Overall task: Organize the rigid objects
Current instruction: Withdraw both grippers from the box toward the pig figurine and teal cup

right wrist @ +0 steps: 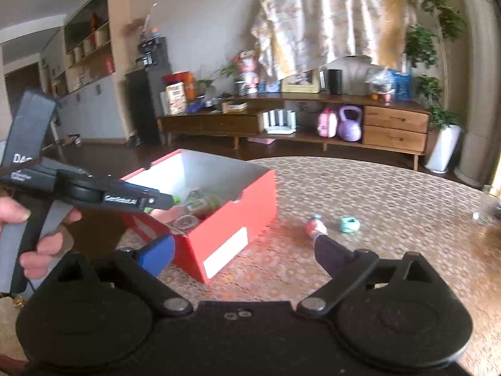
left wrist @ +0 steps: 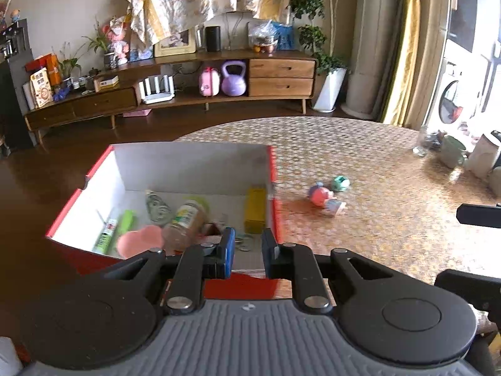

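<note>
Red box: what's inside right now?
In the red box: a jar on its side, yellow block, pink heart-shaped piece, green tube, clear bottle. The left tool hides the near corner.

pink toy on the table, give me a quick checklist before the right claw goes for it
1. Right claw open: ok, jaws wide with nothing between them.
2. Pink toy free to grab: ok, it lies alone on the table, apart from the teal toy.
3. Right claw lined up: not ok, the toy sits by its right finger, not centred.
4. Left claw out of the way: ok, it is shut and empty over the red box.
5. Room in the box: ok, bare floor shows among the items.
6. Which way the toy faces: cannot tell, too blurred.
</note>
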The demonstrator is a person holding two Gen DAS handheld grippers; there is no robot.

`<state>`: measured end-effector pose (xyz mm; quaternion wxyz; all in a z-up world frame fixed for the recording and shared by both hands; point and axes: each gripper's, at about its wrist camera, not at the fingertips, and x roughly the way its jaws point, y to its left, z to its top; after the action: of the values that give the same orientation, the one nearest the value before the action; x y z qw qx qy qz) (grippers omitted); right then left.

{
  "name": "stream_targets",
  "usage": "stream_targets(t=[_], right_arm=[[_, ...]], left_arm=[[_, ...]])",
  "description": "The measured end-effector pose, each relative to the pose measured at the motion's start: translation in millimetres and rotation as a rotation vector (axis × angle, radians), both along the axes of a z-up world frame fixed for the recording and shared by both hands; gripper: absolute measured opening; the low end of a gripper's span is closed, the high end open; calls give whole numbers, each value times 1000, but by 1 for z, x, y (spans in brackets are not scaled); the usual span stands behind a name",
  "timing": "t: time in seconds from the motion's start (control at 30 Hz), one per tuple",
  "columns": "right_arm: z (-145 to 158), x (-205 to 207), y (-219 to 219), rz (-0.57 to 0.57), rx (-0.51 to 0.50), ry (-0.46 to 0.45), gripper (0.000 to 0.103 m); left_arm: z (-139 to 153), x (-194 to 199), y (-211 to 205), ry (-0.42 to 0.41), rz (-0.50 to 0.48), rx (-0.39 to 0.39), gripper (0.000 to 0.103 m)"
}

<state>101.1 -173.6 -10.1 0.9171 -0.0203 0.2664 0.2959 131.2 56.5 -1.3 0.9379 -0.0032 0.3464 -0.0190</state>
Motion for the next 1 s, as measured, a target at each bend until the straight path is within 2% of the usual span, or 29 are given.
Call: stream_targets(t=[0.13,0.33,0.47,0.5,0.53,0.57,0.63,0.77,1.0], right_arm=[[-4,-7,-22,-50,35,3,100],[-14,-4,-54,-91,80,42,102],[-17,3,-68,-113,79,44,102],[-16,5,-70,-116,75,41,102],[-16,9,-71,-117,66,39,102],[-16,12,-72,-119,55,35,102],[-16,21,-74,-123,34,32,102],[-19,44,-78,-144,2,36,102],[-31,93,-75,-158,-76,43,102]], left_arm=[[-3,-7,-17,-13,-10,-45,18],[-8,-8,-50,-36,-35,-35,18],[-14,-1,-66,-36,-38,-55,19],[-16,1,-69,-37,-40,-63,23],[-18,3,-74,-38,-41,-67,37],[-20,5,-77,-41,-38,-70,60],[-24,6,-81,-69,-31,-76,83],[-32,18,-90,-72,-50,-75,83],[-55,42,-105,-74,-26,-61,83]])
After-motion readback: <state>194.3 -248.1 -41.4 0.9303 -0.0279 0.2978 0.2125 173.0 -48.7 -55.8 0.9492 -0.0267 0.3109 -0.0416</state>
